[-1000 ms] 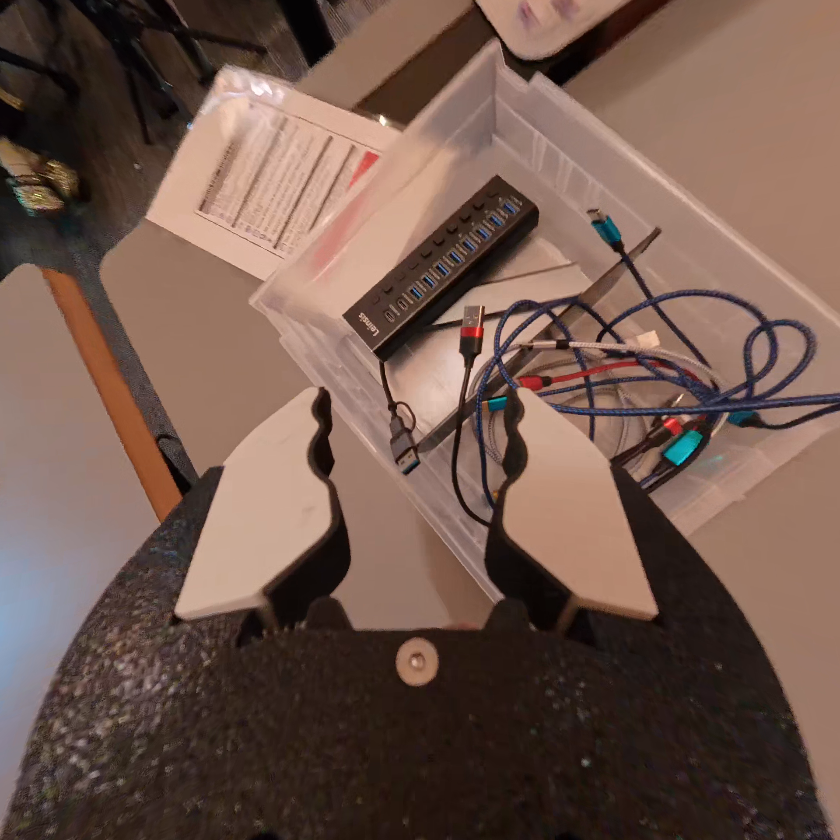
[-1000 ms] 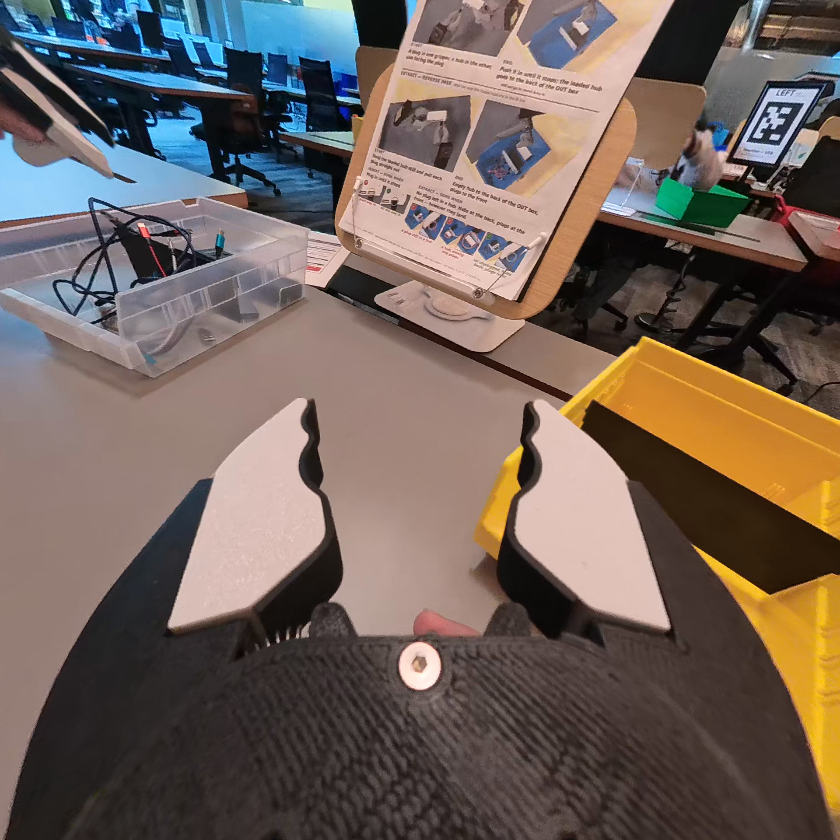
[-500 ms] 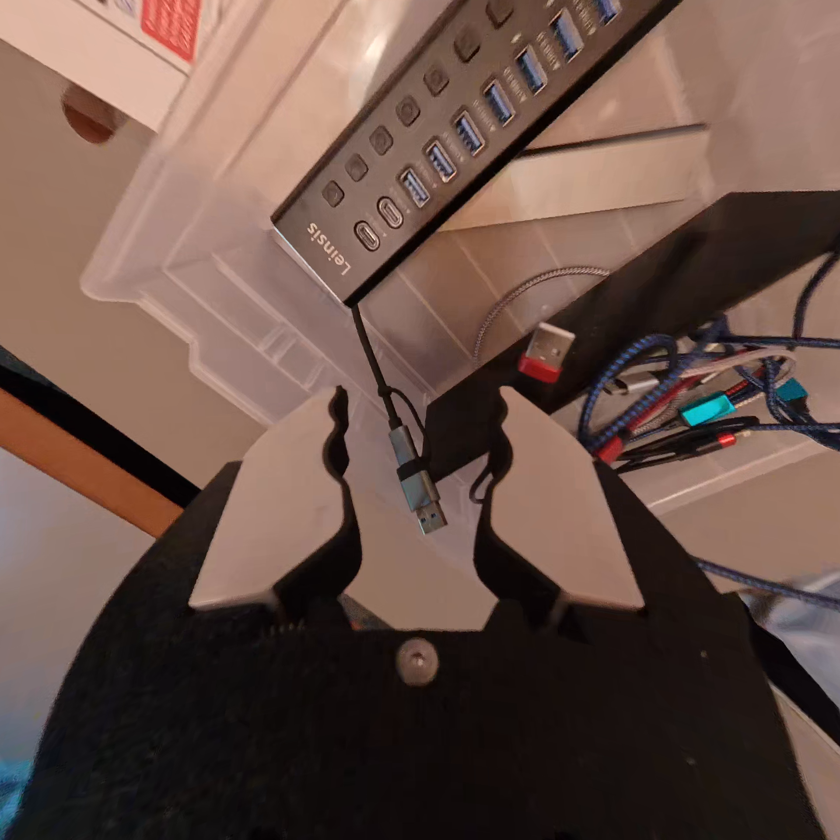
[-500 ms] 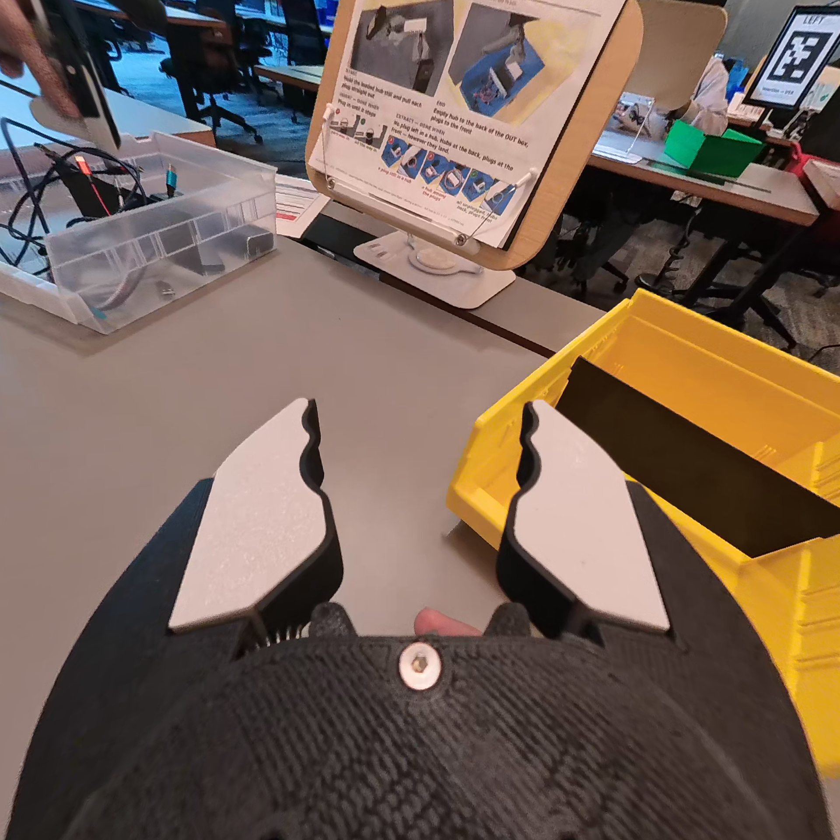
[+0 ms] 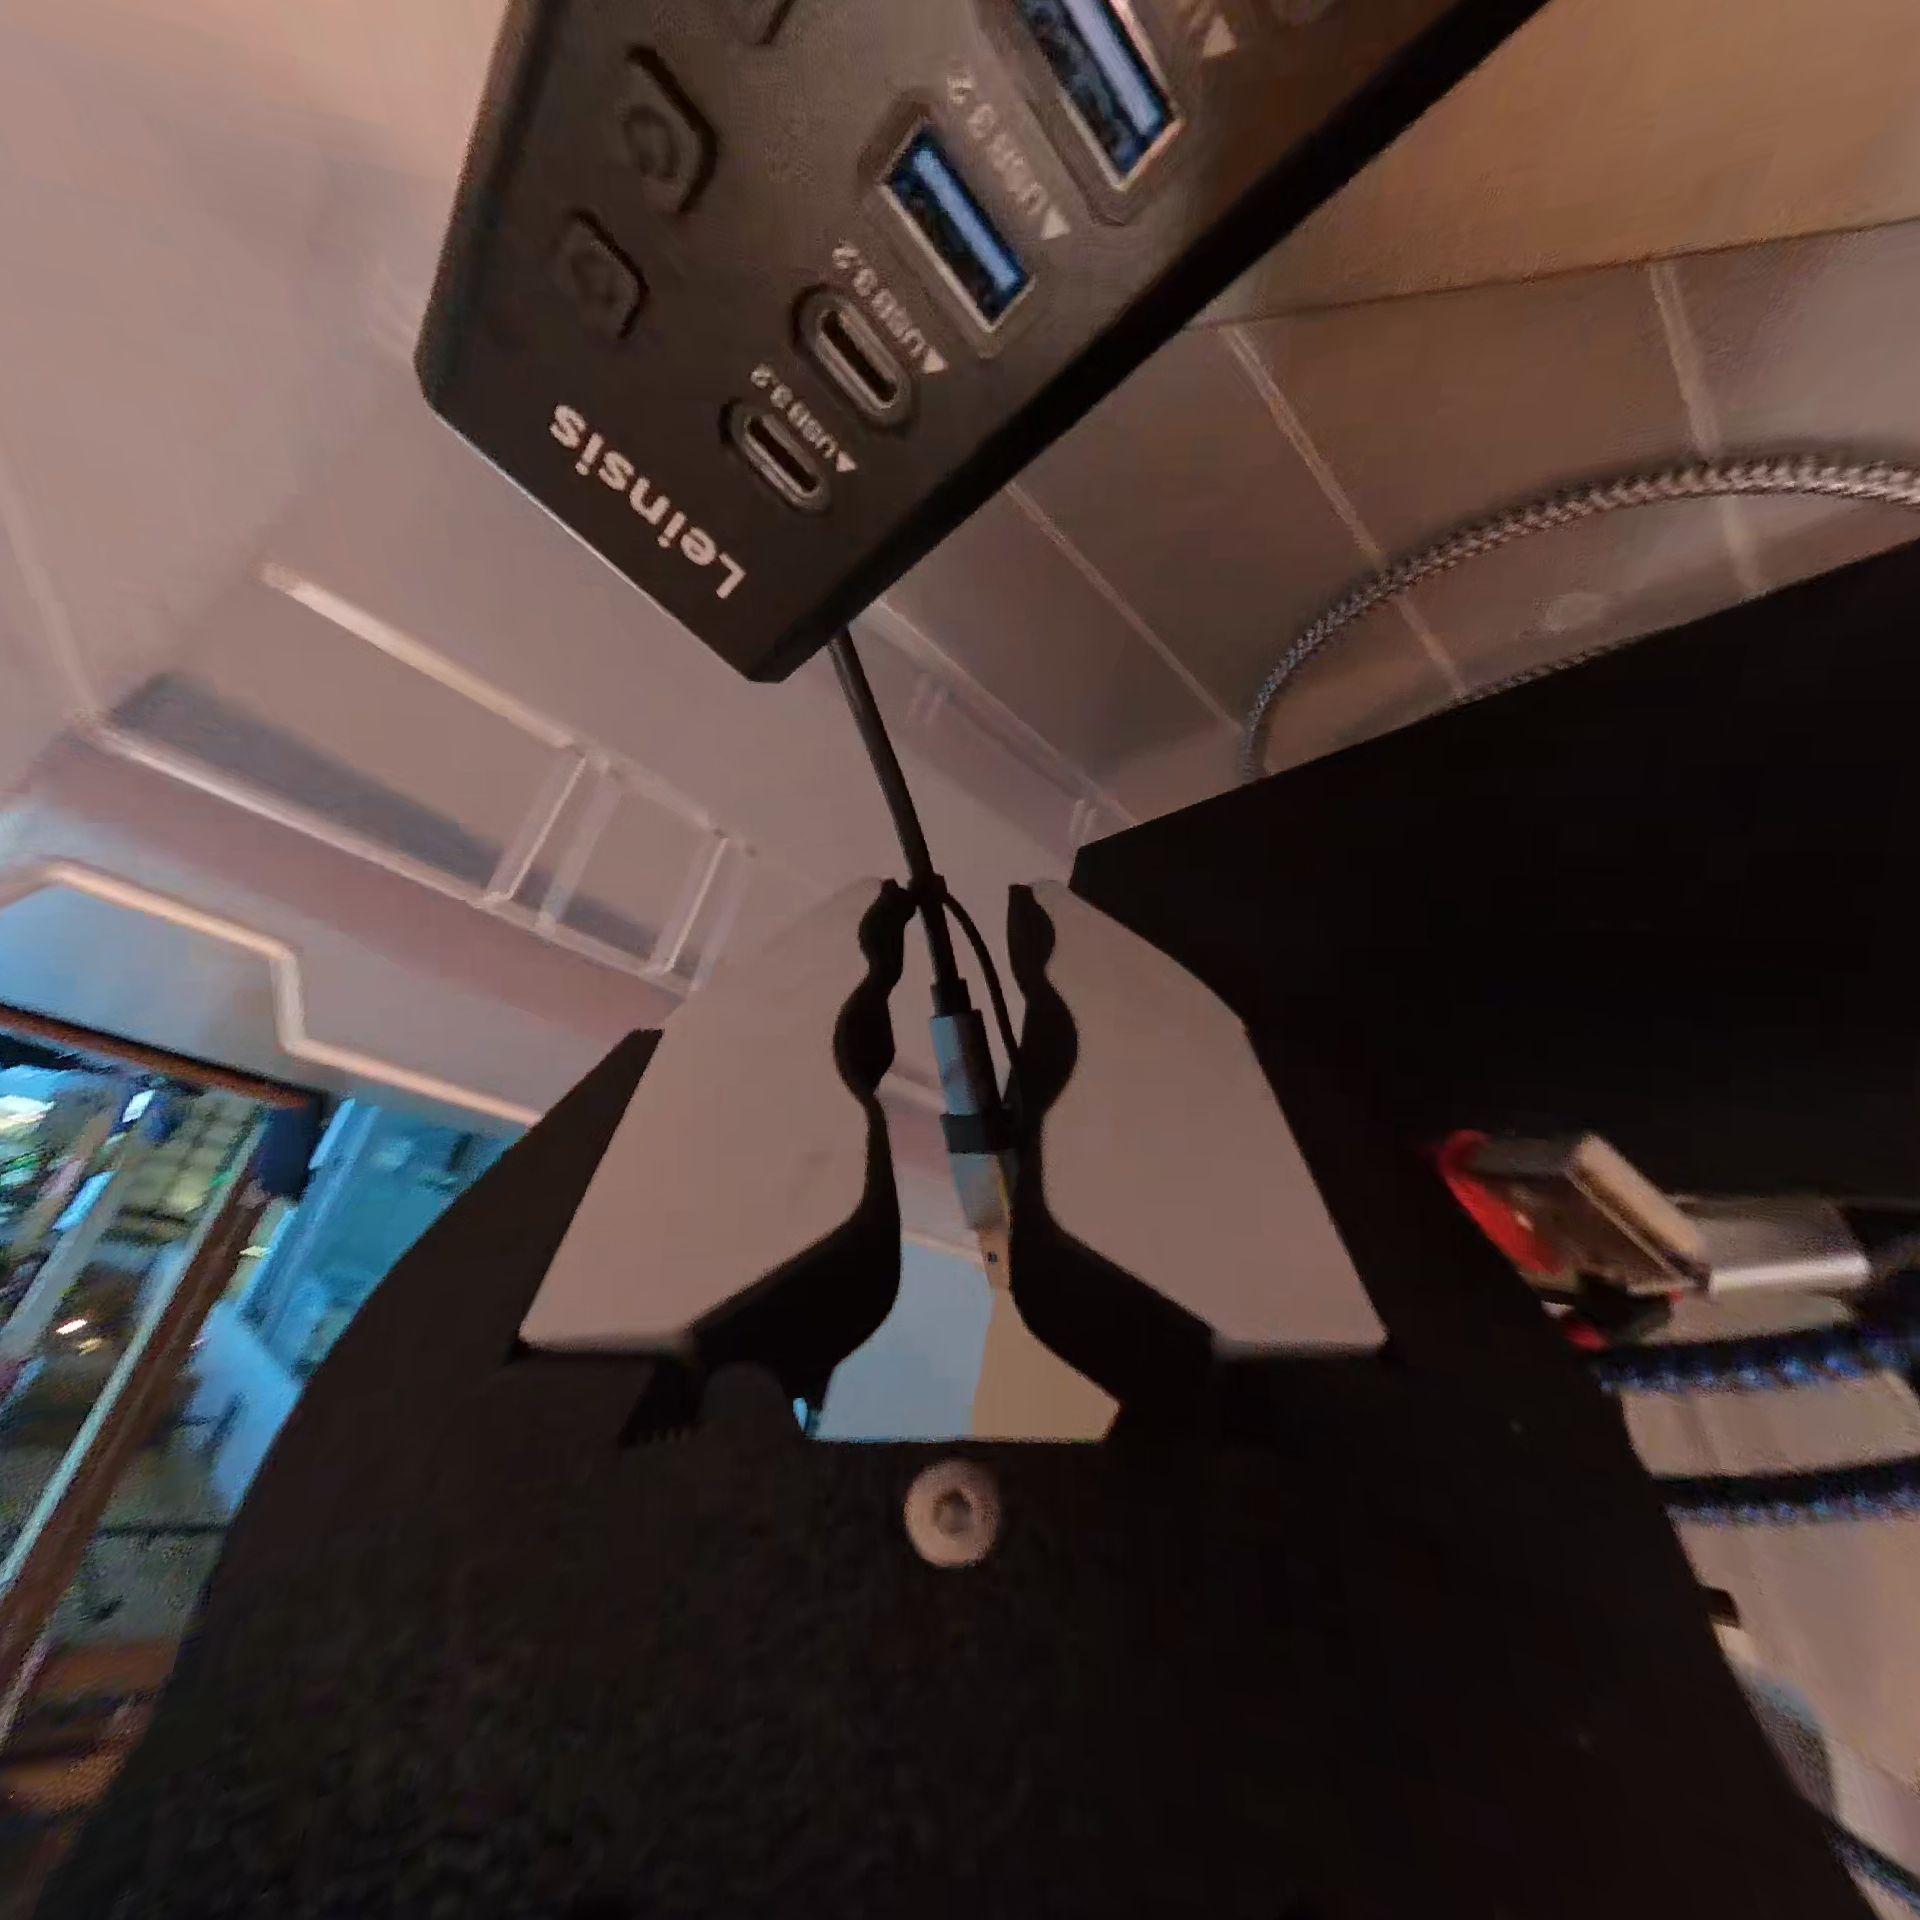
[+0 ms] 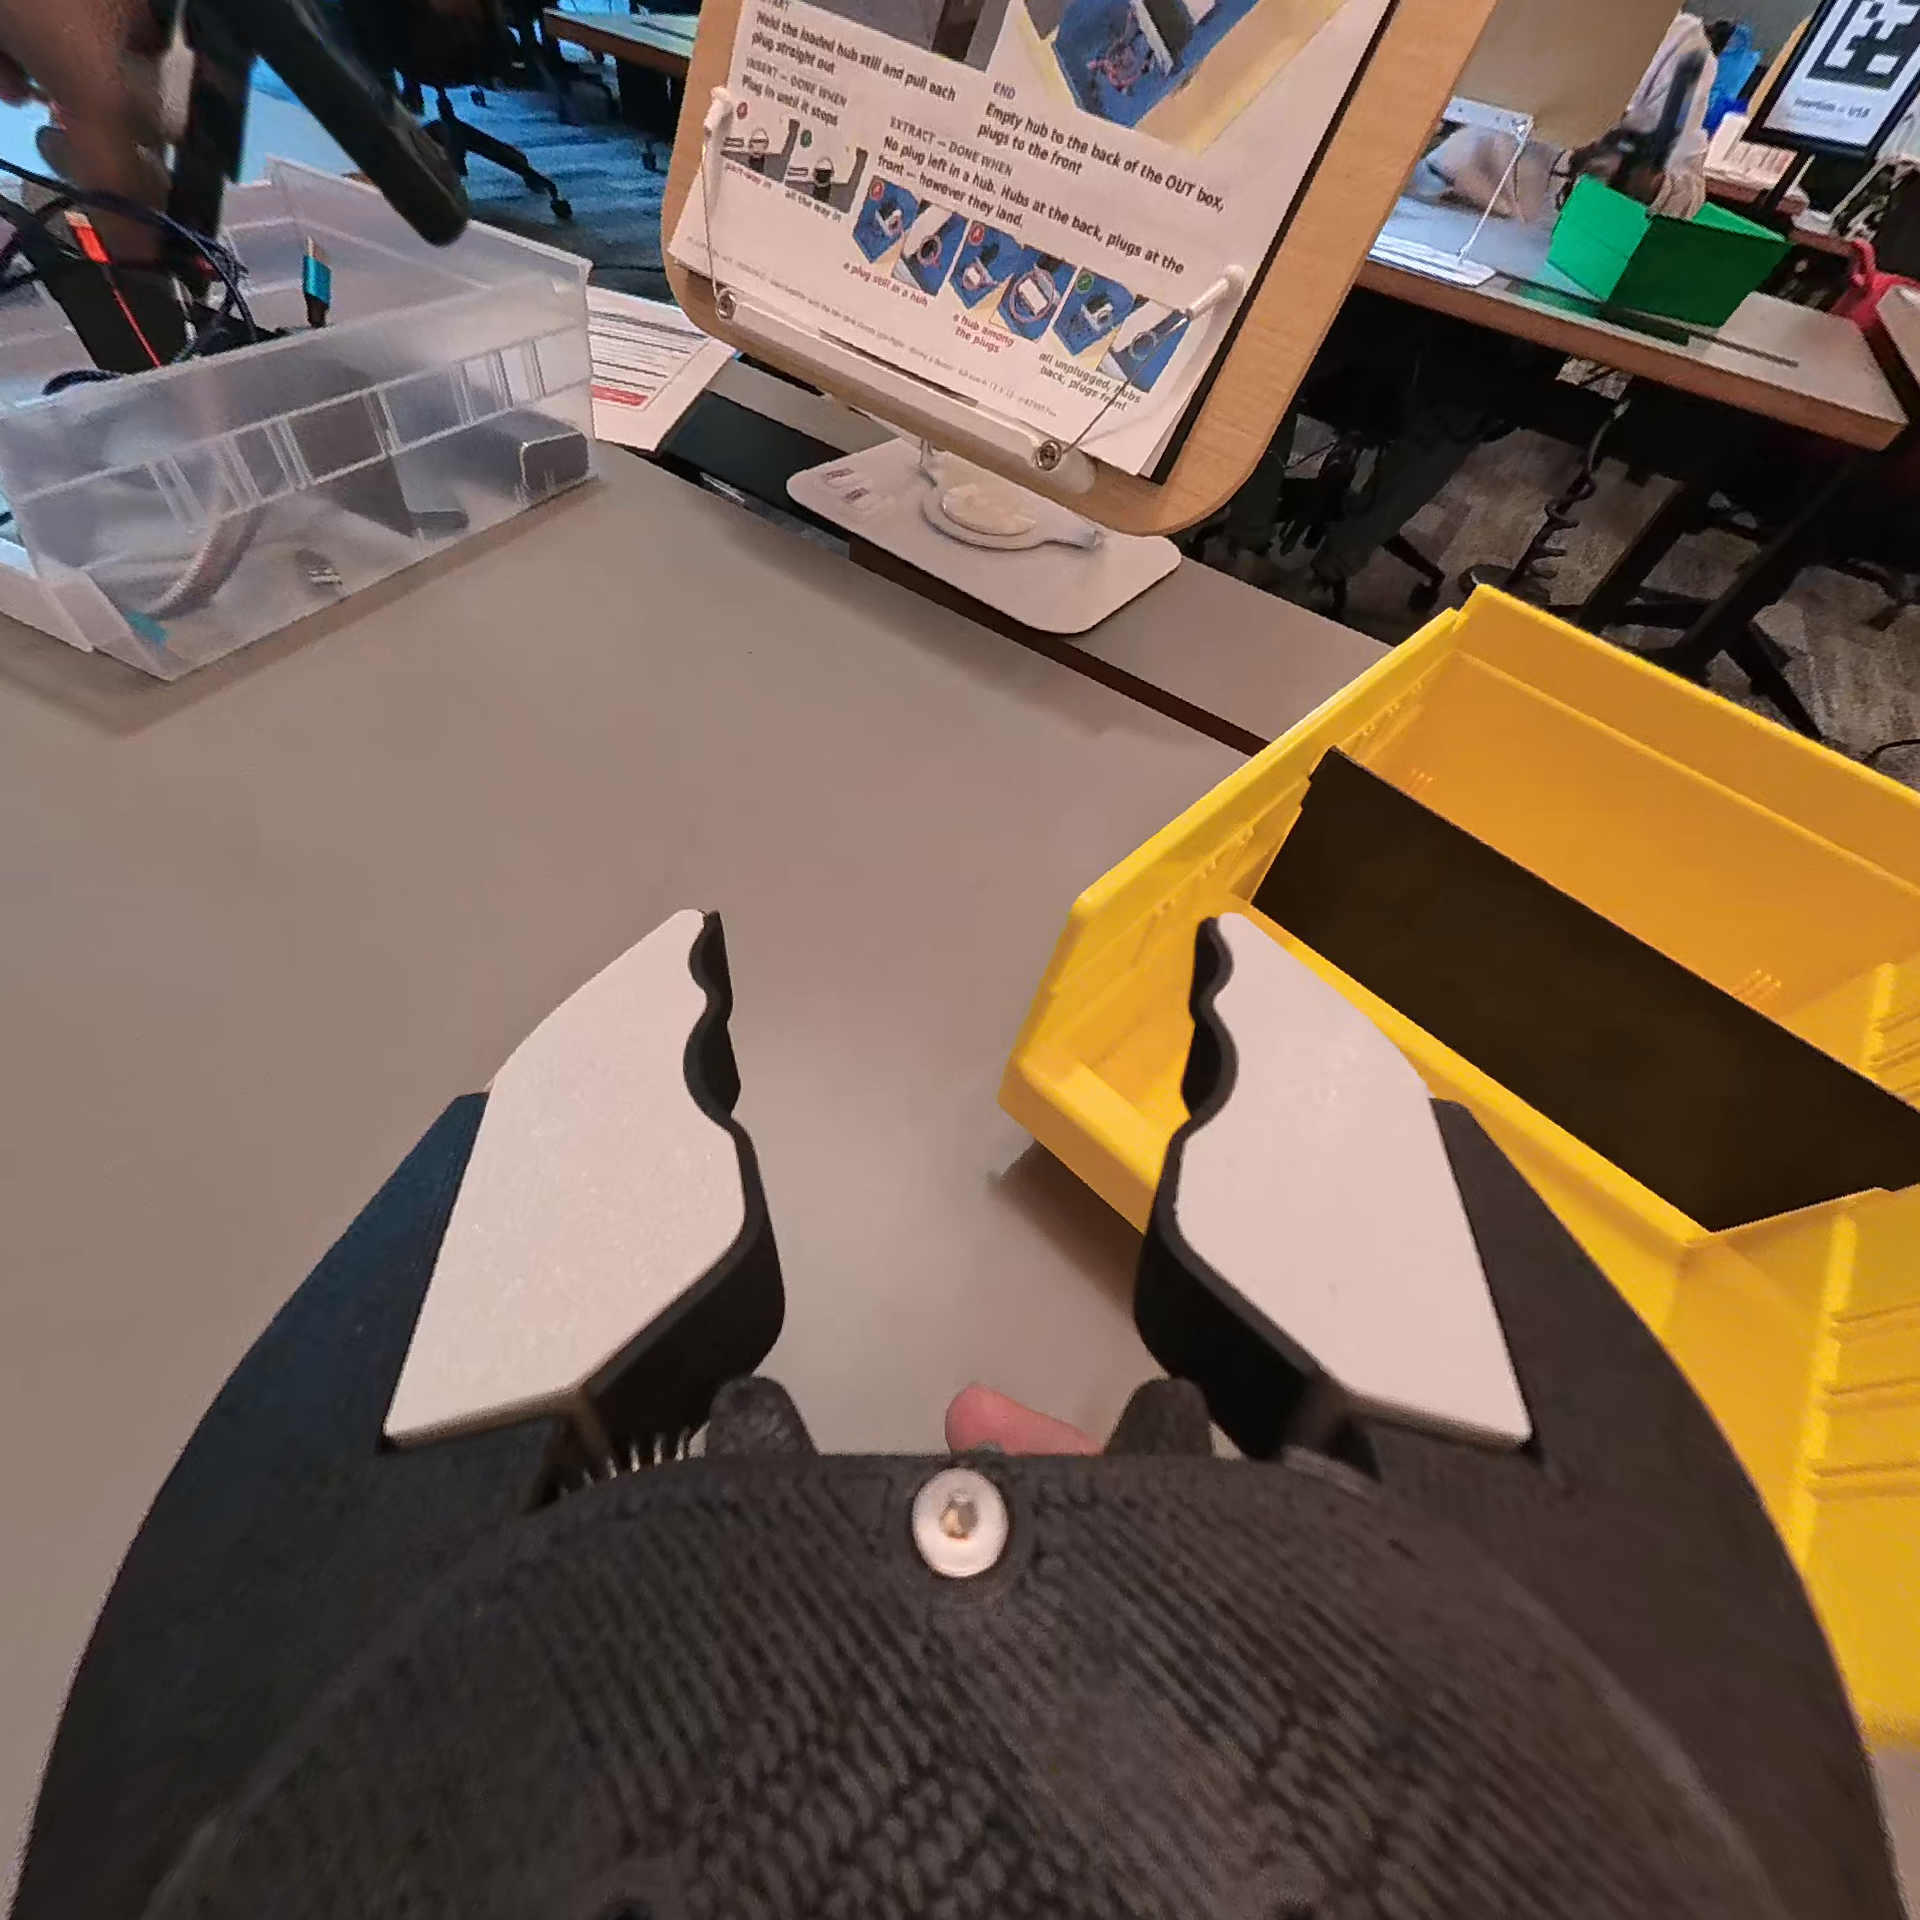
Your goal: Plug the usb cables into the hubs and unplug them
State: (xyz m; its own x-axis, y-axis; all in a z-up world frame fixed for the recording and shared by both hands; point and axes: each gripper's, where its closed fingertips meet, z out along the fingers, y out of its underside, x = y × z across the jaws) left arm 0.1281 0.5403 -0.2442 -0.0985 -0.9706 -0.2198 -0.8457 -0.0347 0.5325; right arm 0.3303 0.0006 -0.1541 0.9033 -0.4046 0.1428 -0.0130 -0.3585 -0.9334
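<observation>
In the left wrist view a black USB hub (image 5: 727,260) lies in a clear plastic bin (image 5: 416,831), ports up. Its short black lead ends in a grey USB plug (image 5: 966,1101). My left gripper (image 5: 951,904) has its jaws drawn in around that plug, which lies against the right finger. A red-and-silver USB plug (image 5: 1538,1205) and blue braided cables lie to the right. My right gripper (image 6: 956,935) is open and empty above the grey table (image 6: 520,883), next to a yellow bin (image 6: 1143,966).
A black divider (image 5: 1507,935) stands in the clear bin right of my left fingers. The clear bin (image 6: 312,447) shows at the far left in the right wrist view. An instruction board on a stand (image 6: 987,260) is behind. The yellow bin holds a black divider (image 6: 1558,966). The gap from one gripper's tips to the other's is roughly 60 cm.
My left gripper moved down into the clear bin toward the hub's lead and its jaws narrowed around the grey plug. My right gripper drifted a little forward and stayed open.
</observation>
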